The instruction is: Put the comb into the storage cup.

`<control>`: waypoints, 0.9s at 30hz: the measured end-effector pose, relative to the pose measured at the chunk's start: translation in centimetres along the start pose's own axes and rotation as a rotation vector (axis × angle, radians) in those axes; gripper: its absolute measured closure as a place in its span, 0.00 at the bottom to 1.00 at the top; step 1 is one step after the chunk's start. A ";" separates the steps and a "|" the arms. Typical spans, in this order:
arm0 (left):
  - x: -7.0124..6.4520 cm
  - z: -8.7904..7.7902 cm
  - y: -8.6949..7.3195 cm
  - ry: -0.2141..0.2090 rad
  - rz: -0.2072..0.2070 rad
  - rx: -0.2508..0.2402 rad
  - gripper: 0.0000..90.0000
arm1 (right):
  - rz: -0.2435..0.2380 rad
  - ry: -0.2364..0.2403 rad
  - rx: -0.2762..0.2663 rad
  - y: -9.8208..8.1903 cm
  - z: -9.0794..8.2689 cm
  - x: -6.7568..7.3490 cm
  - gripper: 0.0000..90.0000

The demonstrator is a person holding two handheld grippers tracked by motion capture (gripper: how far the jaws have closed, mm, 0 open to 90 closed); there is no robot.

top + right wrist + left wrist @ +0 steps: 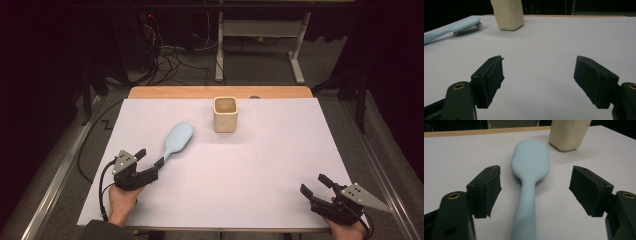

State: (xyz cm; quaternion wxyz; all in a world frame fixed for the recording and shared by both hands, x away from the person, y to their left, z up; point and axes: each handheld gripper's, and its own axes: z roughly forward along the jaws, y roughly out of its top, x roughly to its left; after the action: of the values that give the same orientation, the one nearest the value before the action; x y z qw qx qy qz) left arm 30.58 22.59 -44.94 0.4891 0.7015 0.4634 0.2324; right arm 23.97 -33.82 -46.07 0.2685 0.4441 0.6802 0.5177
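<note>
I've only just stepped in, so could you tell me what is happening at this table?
A person holds tongs in each hand. The left tongs are open, straddling the handle of the pale blue plastic hairbrush lying bristles down, not yet gripping it. The right tongs rest open, apart. A cream square cup stands upright beyond the brush.

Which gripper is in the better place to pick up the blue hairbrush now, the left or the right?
Left. The left gripper is open with the hairbrush handle between its jaws. The right gripper rests open at the table's far corner.
</note>
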 end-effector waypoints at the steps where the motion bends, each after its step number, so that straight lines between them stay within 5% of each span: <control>1: 0.0 0.1 0.1 -0.002 -0.005 0.002 0.29 | 0.002 0.001 0.000 0.0 0.0 0.0 0.27; 14: 0.2 1.0 1.2 -0.008 -0.041 0.030 0.30 | 0.008 0.002 0.001 0.0 0.0 0.0 0.27; 27: -0.3 2.1 2.3 -0.010 -0.006 0.113 0.31 | 0.005 0.026 -0.015 0.1 -0.1 0.0 0.27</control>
State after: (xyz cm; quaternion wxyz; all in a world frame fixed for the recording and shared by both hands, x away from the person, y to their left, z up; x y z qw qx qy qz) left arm 33.00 21.10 -43.71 0.4519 0.7276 0.4754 0.2010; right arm 23.90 -33.83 -45.95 0.2618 0.4368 0.6787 0.5293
